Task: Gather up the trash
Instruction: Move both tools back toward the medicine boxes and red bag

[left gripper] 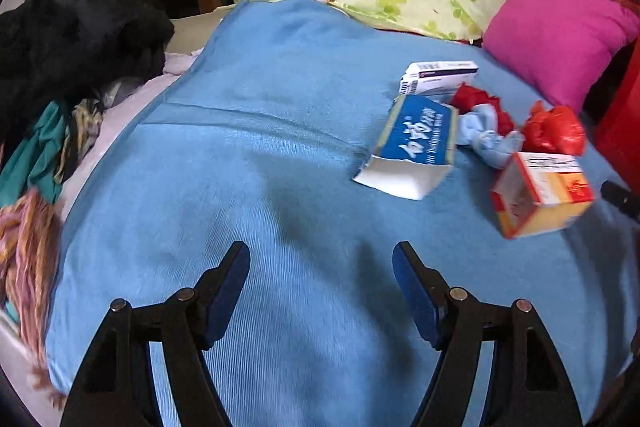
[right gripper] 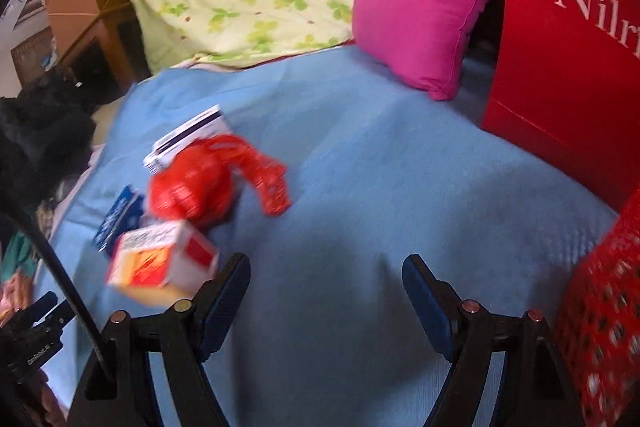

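left view, gripper: left gripper [left gripper: 321, 263] is hanging over the blue blanket [left gripper: 248, 147], jaws spread wide, nothing between them.
left view, trash: it's all sitting up at 1–2 o'clock from the jaws, well apart from them. Blue box [left gripper: 416, 137] is lying open-ended toward the camera, white box [left gripper: 440, 77] just behind it, orange box [left gripper: 544, 193] nearest on the right, with a red bag [left gripper: 554, 131] and a pale blue wad [left gripper: 486, 137] bunched between them.
left view, other stuff: pink pillow [left gripper: 556, 35] at 2 o'clock, dark clothes pile [left gripper: 76, 27] at 10 o'clock.
right view, gripper: right gripper [right gripper: 326, 277] is also gaping and pinching nothing, only blanket showing in the gap.
right view, trash: orange box [right gripper: 162, 261] is sitting just beside the left finger at about 10 o'clock, red bag [right gripper: 208, 183] right behind it, blue box [right gripper: 120, 217] and white box [right gripper: 192, 135] further back.
right view, bin?: a red paper bag [right gripper: 560, 59] is standing at 2 o'clock, red mesh basket [right gripper: 604, 311] at 3 o'clock. I can't tell which one is getting the trash.
risk: this view is looking blurry, so I'm guessing a rushed grab could be nudging the light orange box sideways instead of straddling it.
risk 2: both grippers are crowding the same pile, and they could be bumping each other or snagging the blanket.
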The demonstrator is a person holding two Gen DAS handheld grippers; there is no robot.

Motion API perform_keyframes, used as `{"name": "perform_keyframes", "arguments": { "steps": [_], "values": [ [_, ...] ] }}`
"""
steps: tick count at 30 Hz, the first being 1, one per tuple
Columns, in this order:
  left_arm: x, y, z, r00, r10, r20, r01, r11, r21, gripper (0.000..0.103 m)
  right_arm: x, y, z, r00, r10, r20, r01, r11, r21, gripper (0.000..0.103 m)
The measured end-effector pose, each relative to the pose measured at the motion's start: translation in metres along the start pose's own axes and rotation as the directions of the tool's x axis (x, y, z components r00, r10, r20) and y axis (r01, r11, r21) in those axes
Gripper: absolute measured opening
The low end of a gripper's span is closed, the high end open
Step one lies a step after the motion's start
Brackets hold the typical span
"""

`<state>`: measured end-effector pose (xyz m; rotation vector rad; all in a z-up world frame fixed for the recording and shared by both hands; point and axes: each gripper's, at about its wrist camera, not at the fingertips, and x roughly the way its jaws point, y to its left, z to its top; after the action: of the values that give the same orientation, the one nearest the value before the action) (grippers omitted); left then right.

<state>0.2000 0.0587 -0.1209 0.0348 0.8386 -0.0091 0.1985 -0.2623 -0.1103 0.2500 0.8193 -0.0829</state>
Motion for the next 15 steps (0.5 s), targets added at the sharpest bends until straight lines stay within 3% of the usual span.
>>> {"name": "perform_keyframes", "arguments": {
  "steps": [6, 9, 11, 15],
  "values": [
    [0.031, 0.013, 0.005, 1.0, -0.002, -0.012, 0.002, 1.0, -0.026, 0.079, 0.038, -0.012, 0.003, 0.996, -0.086, -0.033, 0.085, 0.995, -0.048, 0.083],
    [0.036, 0.01, 0.003, 0.999, 0.023, 0.024, -0.023, 1.0, 0.002, 0.093, 0.04, -0.009, 0.004, 0.999, -0.048, -0.023, 0.046, 0.996, -0.076, 0.096],
    [0.04, 0.012, 0.003, 0.998, 0.05, 0.033, -0.049, 0.999, -0.008, 0.103, 0.041, -0.007, 0.002, 0.999, -0.034, -0.026, 0.032, 0.994, -0.1, 0.099],
    [0.042, 0.014, 0.005, 0.997, 0.074, 0.022, -0.073, 0.997, -0.033, 0.103, 0.043, -0.005, 0.001, 0.998, -0.052, -0.027, 0.049, 0.992, -0.116, 0.099]
  ]
}}
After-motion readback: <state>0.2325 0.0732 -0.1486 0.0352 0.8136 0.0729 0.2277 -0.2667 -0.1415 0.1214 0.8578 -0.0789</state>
